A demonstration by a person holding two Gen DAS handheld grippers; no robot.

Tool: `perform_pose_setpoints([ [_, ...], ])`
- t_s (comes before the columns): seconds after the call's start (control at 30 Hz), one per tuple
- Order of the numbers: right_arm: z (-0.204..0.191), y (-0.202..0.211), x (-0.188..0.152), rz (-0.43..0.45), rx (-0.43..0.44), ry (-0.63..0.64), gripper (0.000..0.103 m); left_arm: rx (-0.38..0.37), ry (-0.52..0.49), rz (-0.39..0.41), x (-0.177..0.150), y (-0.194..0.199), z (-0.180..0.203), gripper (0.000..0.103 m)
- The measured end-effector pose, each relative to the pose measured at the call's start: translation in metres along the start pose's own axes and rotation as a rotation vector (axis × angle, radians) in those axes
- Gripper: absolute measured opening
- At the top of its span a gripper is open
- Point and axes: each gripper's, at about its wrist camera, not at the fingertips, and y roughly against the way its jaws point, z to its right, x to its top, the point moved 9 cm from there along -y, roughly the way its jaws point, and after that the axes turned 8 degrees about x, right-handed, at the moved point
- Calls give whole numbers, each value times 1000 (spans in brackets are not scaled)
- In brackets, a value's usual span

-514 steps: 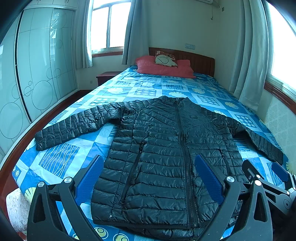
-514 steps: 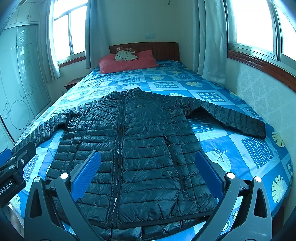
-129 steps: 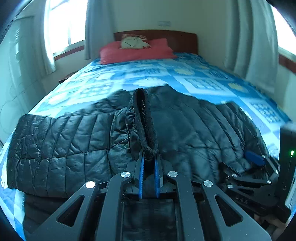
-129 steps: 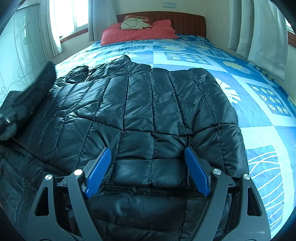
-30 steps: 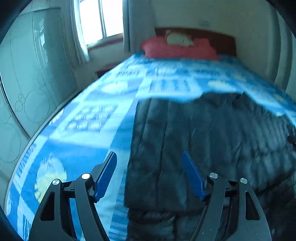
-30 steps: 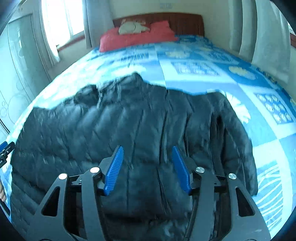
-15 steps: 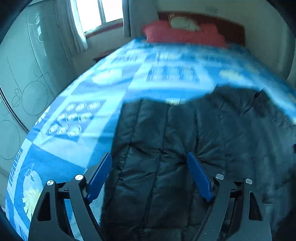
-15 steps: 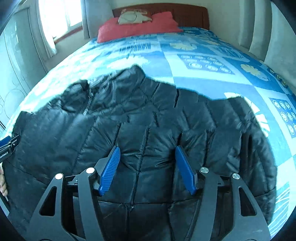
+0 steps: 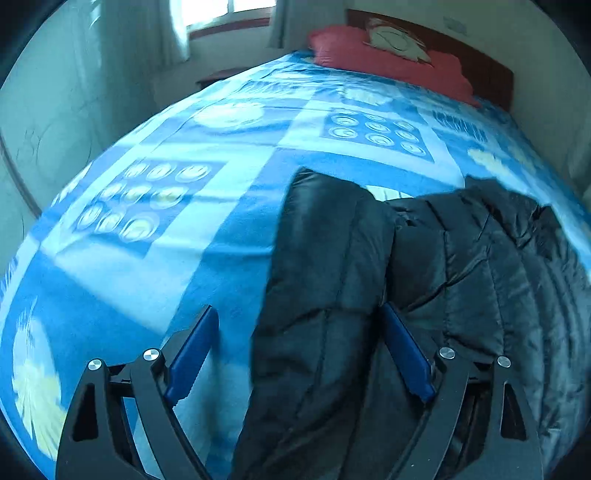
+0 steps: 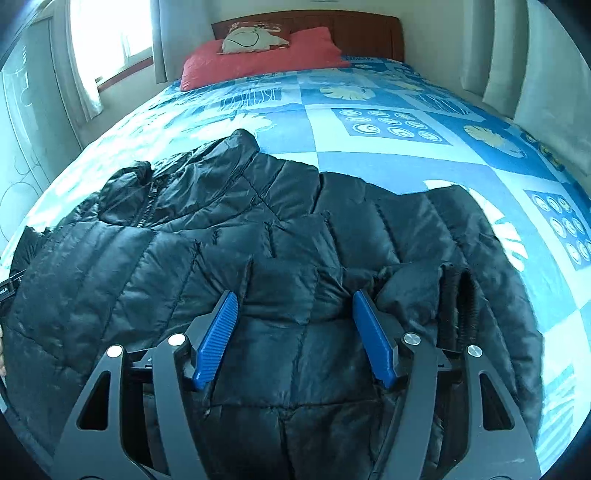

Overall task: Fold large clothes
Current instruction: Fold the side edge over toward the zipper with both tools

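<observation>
A black quilted puffer jacket (image 10: 258,236) lies on the blue patterned bedspread (image 10: 388,155), both sleeves folded in over the body, collar and zipper toward the pillows at upper left. A ribbed cuff (image 10: 458,306) lies on top at the right. My right gripper (image 10: 293,336) is open, low over the jacket's middle, holding nothing. In the left wrist view the jacket's left folded edge (image 9: 325,266) runs between the open fingers of my left gripper (image 9: 301,354), which straddles the edge with the left finger (image 9: 192,350) over the bedspread (image 9: 155,236).
A red pillow (image 10: 258,55) with a small cushion (image 10: 255,38) lies against the wooden headboard (image 10: 354,26). Curtains and windows stand on both sides. A wardrobe (image 9: 44,122) stands left of the bed. Part of the left gripper (image 10: 9,288) shows at the right view's left edge.
Both grippers have dropped lower and closer to the jacket. The left gripper has shifted left, from over the jacket's body to its left folded edge. Both stay open.
</observation>
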Motion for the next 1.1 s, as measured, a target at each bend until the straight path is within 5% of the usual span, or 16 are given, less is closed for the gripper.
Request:
perform_pose_setpoints([
  [0.13,3,54,-29,14,18,30,72,-55,54,-19,-29,34,-27,88],
  [0.33,44,140,-107,-2,-23,-7,74,-21,-24,52,-106,102,-69,88],
  [0.57,76,206,-216,-66,-70,-91,74,-169,20,-30,-215,162,-95,88],
  [0.7,78,222,-265,-106,-7,-185,74,-232,16,-81,-261,180,-93,88],
  [1.1,52,266,-327,-105,74,-177,74,-253,-31,-85,-320,219,-99,87],
])
